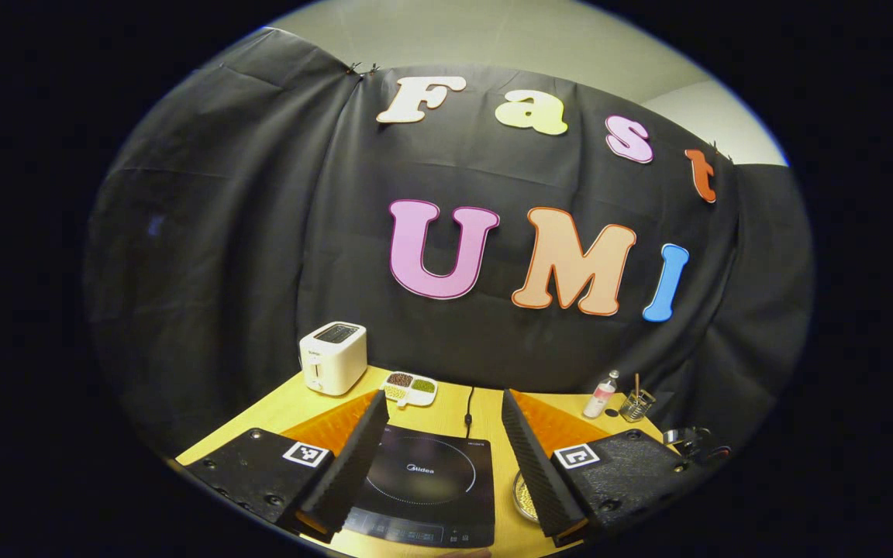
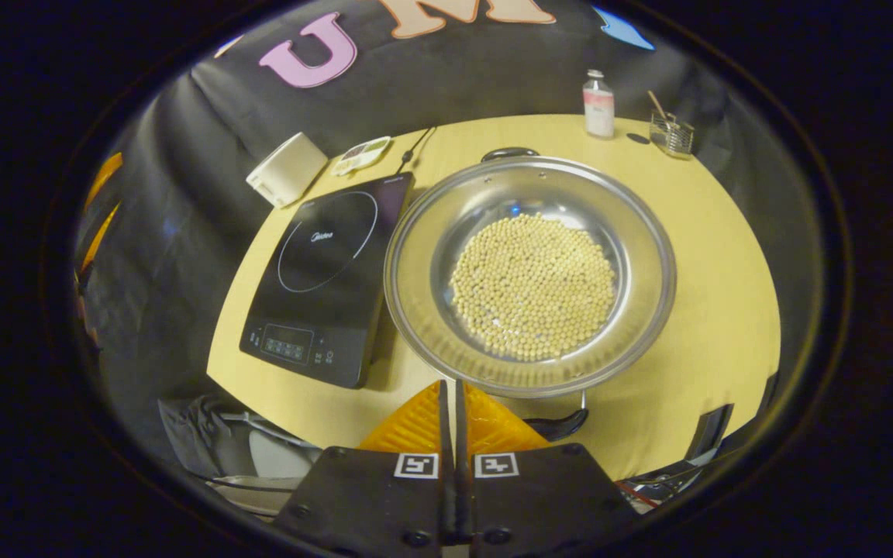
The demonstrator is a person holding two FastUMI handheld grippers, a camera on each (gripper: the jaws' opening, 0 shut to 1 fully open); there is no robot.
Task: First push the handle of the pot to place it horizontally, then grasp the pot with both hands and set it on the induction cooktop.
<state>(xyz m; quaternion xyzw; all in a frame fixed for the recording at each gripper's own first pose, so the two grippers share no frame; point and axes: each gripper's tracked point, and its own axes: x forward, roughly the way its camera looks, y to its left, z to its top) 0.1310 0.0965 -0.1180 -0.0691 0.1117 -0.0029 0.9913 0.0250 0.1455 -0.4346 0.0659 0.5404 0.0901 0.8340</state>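
Observation:
A wide steel pot (image 2: 415,256) holding soybeans (image 2: 532,287) stands on the wooden table, right of the black induction cooktop (image 2: 322,271). One dark handle (image 2: 508,153) sits at its far rim, the other (image 2: 563,425) at its near rim. My right gripper (image 2: 454,384) is shut with nothing in it, its tips just short of the near rim and left of the near handle. My left gripper (image 1: 443,395) is open above the cooktop (image 1: 423,480). A sliver of the pot's rim (image 1: 522,496) peeks beside its right finger.
A white toaster (image 2: 286,178) and a small divided dish (image 2: 361,153) stand behind the cooktop, whose cord (image 2: 414,147) runs to the back. A bottle (image 2: 598,105) and a glass holder (image 2: 671,133) stand at the far right. The table's front edge lies under my right gripper.

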